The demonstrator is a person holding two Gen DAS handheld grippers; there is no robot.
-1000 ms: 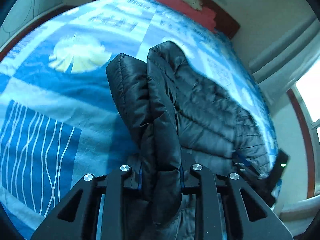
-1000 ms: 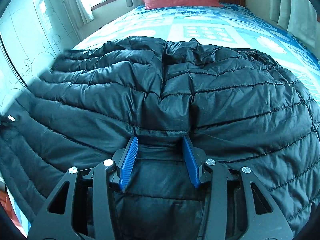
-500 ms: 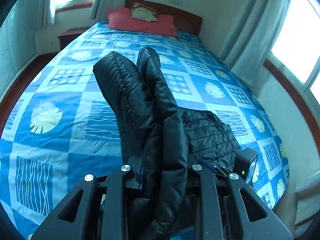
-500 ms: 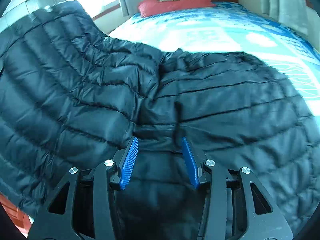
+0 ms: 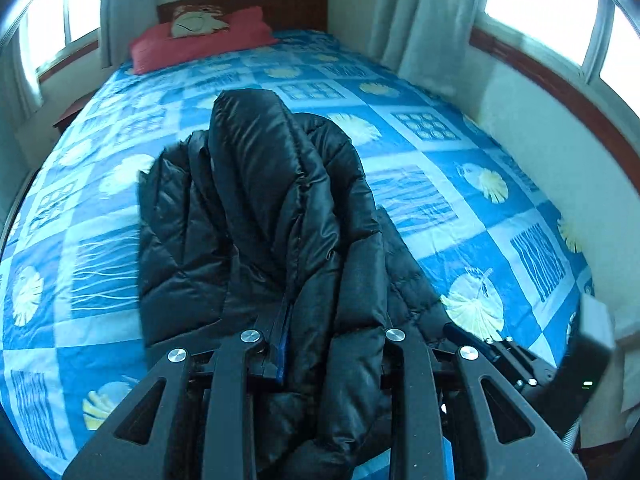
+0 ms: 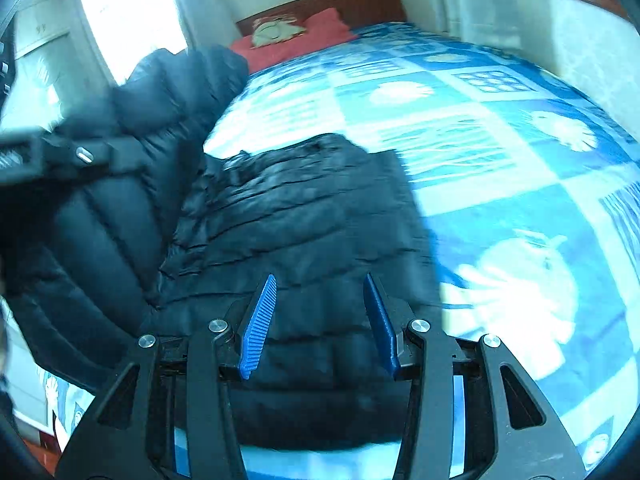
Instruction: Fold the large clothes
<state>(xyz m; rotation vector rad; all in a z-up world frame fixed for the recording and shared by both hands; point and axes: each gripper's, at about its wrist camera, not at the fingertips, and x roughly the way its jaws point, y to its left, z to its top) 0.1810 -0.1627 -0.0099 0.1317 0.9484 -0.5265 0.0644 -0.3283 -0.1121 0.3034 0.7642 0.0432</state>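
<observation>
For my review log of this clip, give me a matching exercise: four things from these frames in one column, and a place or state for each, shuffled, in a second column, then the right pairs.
Things:
1. left gripper
2. right gripper
3. red pillow
4. black puffer jacket

Places or states:
A. at the head of the bed, against the headboard
B. fingers spread apart, nothing pinched between them
C. partly lying on the blue bedspread, partly lifted
D. clamped on a thick fold of fabric

Pairs: 1-D, 2-B, 3-A, 4-C
</observation>
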